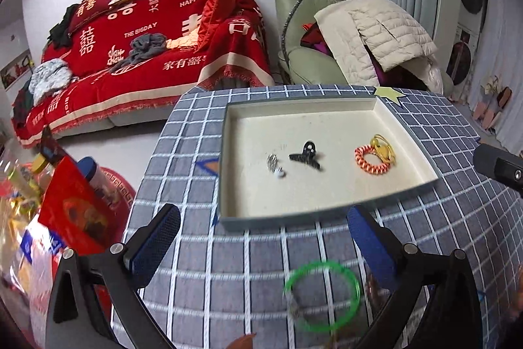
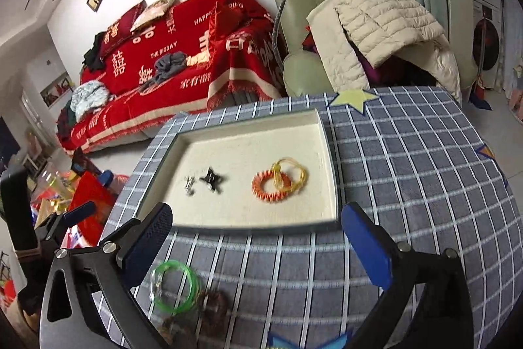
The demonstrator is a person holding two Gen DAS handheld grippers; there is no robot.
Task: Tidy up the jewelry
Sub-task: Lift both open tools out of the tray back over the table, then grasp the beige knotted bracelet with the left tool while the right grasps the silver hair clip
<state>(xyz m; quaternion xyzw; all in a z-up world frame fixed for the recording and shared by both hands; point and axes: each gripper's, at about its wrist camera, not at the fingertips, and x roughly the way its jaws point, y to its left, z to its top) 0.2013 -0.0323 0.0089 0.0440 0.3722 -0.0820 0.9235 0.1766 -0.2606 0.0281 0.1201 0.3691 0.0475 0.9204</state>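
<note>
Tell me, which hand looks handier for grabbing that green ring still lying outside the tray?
Probably the left. In its view the green ring lies on the cloth between the open fingers of the left gripper. For the right gripper, also open, it sits off by one finger. Either could reach the tray.

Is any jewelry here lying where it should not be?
Yes. The green bangle and a brown beaded piece beside it lie on the checked cloth, outside the tray, unlike the orange coil bracelet and black hair clip inside.
</note>
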